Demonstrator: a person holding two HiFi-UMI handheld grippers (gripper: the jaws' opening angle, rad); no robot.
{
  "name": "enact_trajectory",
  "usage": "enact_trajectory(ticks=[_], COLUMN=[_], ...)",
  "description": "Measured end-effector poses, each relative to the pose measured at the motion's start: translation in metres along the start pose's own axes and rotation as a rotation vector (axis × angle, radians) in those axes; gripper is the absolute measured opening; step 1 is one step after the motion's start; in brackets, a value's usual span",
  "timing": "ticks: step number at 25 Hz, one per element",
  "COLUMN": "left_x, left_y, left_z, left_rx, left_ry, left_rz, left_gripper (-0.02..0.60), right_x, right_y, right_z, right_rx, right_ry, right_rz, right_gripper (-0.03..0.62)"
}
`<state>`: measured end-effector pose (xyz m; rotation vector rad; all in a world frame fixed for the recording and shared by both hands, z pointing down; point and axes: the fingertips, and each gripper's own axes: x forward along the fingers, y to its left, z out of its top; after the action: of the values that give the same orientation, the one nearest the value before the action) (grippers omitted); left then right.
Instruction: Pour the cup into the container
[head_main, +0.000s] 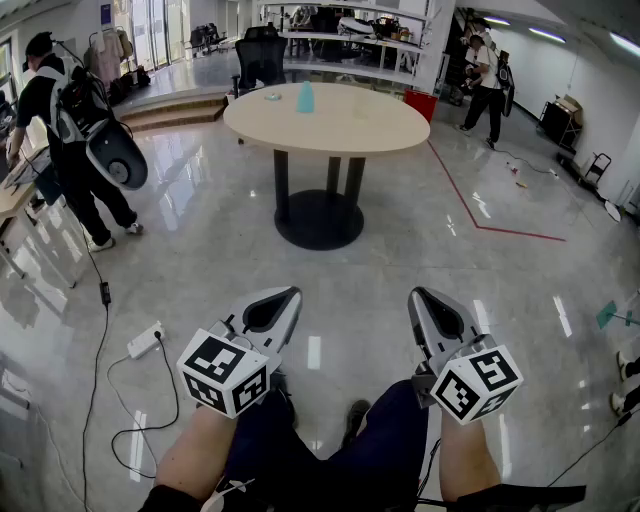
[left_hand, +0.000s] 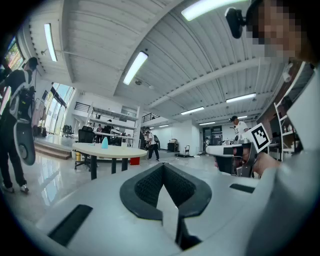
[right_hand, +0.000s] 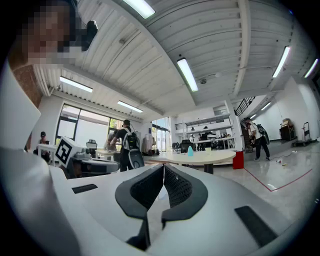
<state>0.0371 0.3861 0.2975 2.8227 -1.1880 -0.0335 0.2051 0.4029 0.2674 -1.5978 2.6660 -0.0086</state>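
A round beige table (head_main: 330, 120) stands across the shiny floor, well ahead of me. On it is a tall light-blue cup-like thing (head_main: 305, 97), with a small flat teal thing (head_main: 272, 96) to its left. The blue thing also shows far off in the left gripper view (left_hand: 104, 142) and the right gripper view (right_hand: 190, 150). My left gripper (head_main: 290, 293) and right gripper (head_main: 417, 294) are held low over the wearer's knees, level, pointing at the table. Both are shut with nothing between the jaws, as seen for the left gripper (left_hand: 163, 166) and the right gripper (right_hand: 163, 167).
A person with a backpack (head_main: 70, 130) stands at the left by a desk. Another person (head_main: 490, 85) stands at the back right. A power strip (head_main: 145, 340) with cables lies on the floor at the left. A red bin (head_main: 420, 103) and a black chair (head_main: 260, 55) are behind the table.
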Motion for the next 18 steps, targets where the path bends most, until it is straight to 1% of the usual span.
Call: enact_trajectory(ticks=[6,10,14,18], left_x=[0.022,0.048,0.074,0.102], left_y=[0.021,0.042,0.057,0.075], left_z=[0.000,0.005,0.001,0.000], left_rx=[-0.007,-0.012,-0.010,0.018], left_ry=[-0.002,-0.015,-0.003,0.032], left_rz=[-0.001,0.001,-0.010,-0.039], left_gripper=[0.000,0.000,0.000,0.000], right_x=[0.025,0.046,0.064,0.094], right_y=[-0.013,-0.031,-0.049,-0.067], right_z=[-0.003,-0.002,-0.007,-0.007], right_rx=[-0.010,-0.008,0.004,0.013], right_ry=[0.019,0.010,0.002,-0.024], right_rz=[0.005,-0.003,-0.014,-0.027], right_gripper=[0.006,0.006,0.006,0.006])
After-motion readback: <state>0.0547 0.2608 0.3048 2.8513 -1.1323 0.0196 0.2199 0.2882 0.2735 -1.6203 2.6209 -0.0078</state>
